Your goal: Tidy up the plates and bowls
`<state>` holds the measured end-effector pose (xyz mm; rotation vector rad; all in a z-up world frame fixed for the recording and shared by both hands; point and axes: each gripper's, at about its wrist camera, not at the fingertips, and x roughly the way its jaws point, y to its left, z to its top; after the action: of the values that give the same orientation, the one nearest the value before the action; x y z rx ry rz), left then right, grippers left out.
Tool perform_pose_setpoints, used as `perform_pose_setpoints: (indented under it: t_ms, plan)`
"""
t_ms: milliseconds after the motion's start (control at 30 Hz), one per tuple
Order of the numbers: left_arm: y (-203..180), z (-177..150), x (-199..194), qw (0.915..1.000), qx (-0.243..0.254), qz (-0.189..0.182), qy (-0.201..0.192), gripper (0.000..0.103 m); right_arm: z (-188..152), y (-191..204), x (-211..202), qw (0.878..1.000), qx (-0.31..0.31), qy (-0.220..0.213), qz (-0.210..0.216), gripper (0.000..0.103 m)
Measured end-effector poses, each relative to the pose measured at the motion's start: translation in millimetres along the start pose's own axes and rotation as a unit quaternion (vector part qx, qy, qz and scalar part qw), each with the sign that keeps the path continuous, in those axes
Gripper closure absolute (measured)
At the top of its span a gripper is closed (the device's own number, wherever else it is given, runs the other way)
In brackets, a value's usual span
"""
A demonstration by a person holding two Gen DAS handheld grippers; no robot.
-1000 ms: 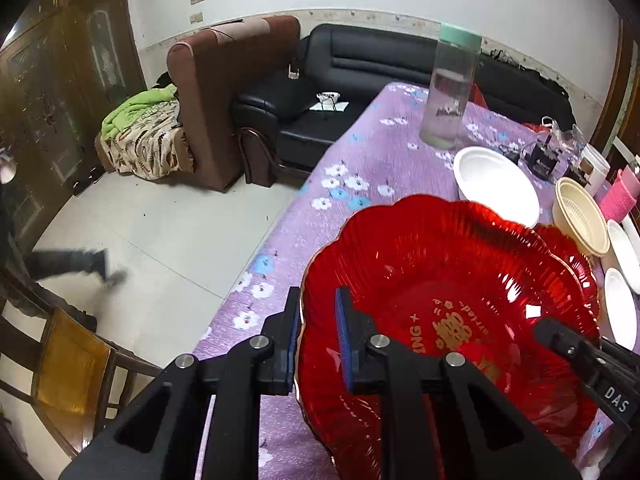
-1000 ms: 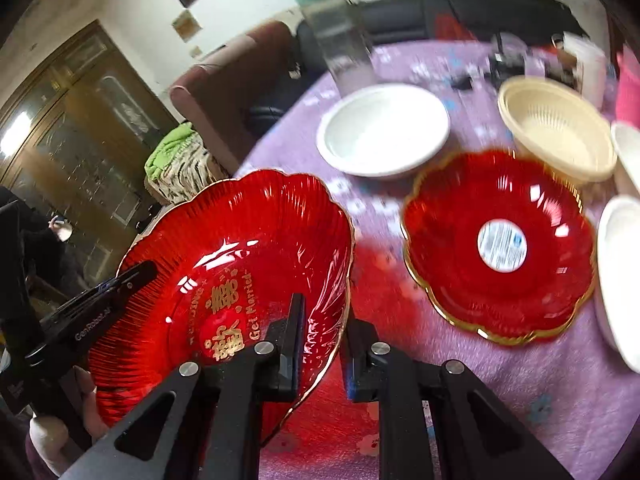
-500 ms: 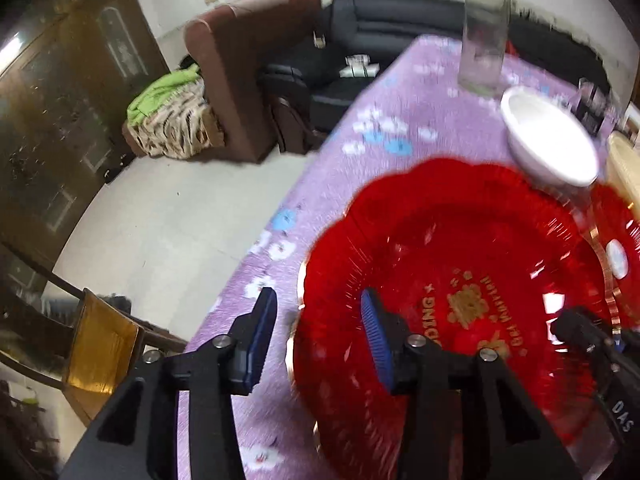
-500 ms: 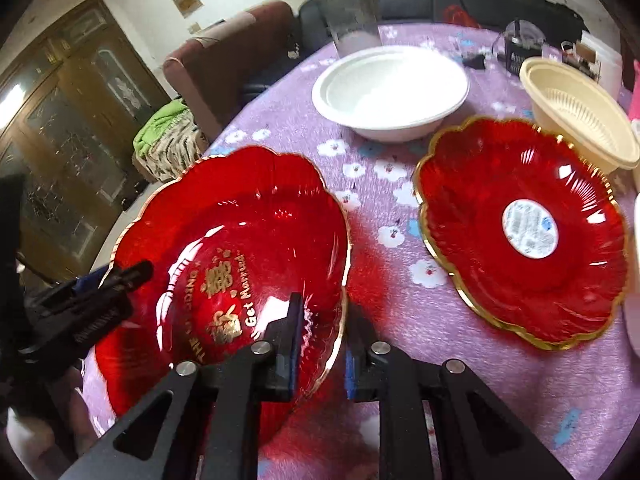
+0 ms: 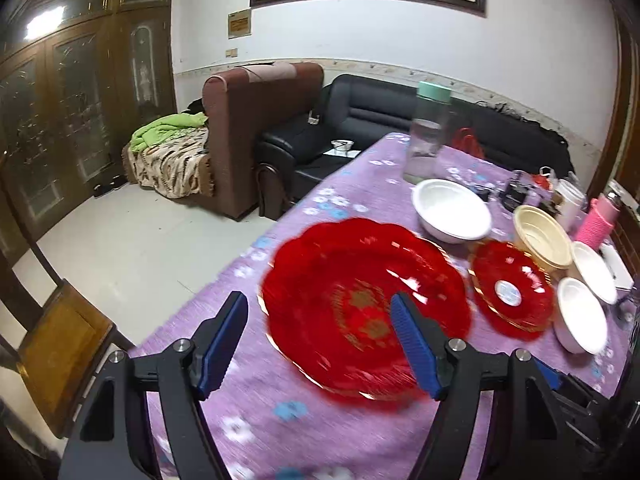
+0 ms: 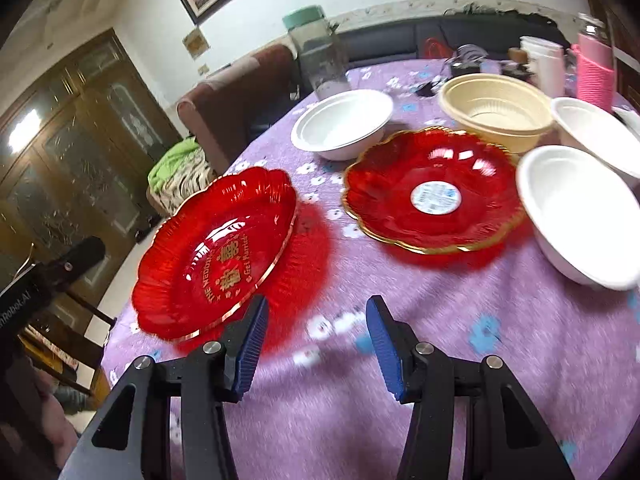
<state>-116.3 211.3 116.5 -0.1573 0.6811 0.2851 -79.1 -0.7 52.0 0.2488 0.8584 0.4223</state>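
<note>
The left gripper (image 5: 320, 338) hangs over the purple flowered tablecloth (image 5: 352, 432) with its blue-padded jaws spread wide, gripping nothing. The large red plate with gold lettering (image 5: 360, 304) lies flat on the cloth just ahead of it, seen between the fingers. The right gripper (image 6: 314, 344) is likewise spread wide and empty; that same plate (image 6: 212, 256) sits ahead and to its left, its near rim just beside the left finger. Ahead and slightly right of this gripper rests a second red plate with a white sticker (image 6: 434, 190). Beyond that stand a white bowl (image 6: 342, 124) and a cream bowl (image 6: 496, 106), with two more white bowls (image 6: 580, 208) to the right.
</note>
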Motion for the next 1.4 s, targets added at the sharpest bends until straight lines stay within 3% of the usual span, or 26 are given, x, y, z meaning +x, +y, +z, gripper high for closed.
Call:
perform_pose_setpoints:
  t_ms: [233,633,933,1267,1400]
  plan:
    - [-30,-32,-13,0.9994,0.001,-0.034,0.007,0.030,-22,-19,-39,0.998,0.021,-0.055,-0.016,0.048]
    - [-78,-71,-11,0.9953,0.065,-0.057,0.045,0.030,-39,-56,-55,0.996,0.056,-0.059,-0.039,0.048]
    - [-86,-29,0,0.9928,0.057,-0.097,0.039,0.030,-11,-81,-46,0.995,0.088,-0.040,-0.012,0.048]
    - [-62,9,20,0.9957,0.024,-0.082,0.036,0.029,18,-84,-36,0.995,0.092,-0.031,0.012,0.048]
    - [-71,28,26,0.9945,0.023,-0.095,0.039,0.025,22,-94,-35,0.994,0.108,-0.032,0.008,0.048]
